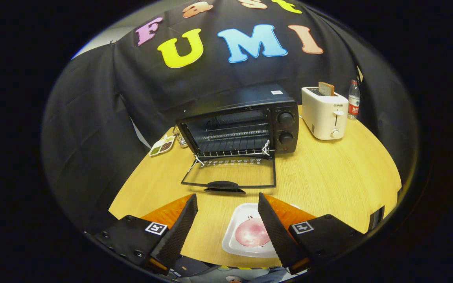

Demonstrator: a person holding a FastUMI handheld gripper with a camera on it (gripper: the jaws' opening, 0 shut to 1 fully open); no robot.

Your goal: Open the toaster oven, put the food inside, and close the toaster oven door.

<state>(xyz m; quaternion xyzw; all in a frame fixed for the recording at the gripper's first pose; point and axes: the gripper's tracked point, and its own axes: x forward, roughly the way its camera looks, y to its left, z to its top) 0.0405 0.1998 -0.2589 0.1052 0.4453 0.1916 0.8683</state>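
Hovering over the near edge of the round light-wood counter, gripper has its fingers spread wide apart, holding nothing.

Left to right:
- small white divided dish of dark and green grains, far left, beside the oven's left flank
- black toaster oven, far centre, with two knobs on its right panel. Its glass door is already dropped flat onto the counter, handle toward the gripper, wire rack visible inside
- white rounded-rectangle plate carrying a pink round slice of food, near centre
- white pop-up toaster with a bread slice sticking up, far right
- clear plastic water bottle, just right of the toaster

Key relation: plate lies below and between the fingers, offset right, so the right finger overlaps its right edge. Not touching, as far as I can tell. Plate's long axis runs roughly near-to-far, same line as the oven mouth. The oven opening is straight ahead, beyond the door handle.

Judgement: open step done; next is dropping down onto the plate, probably shifting slightly right to centre it.
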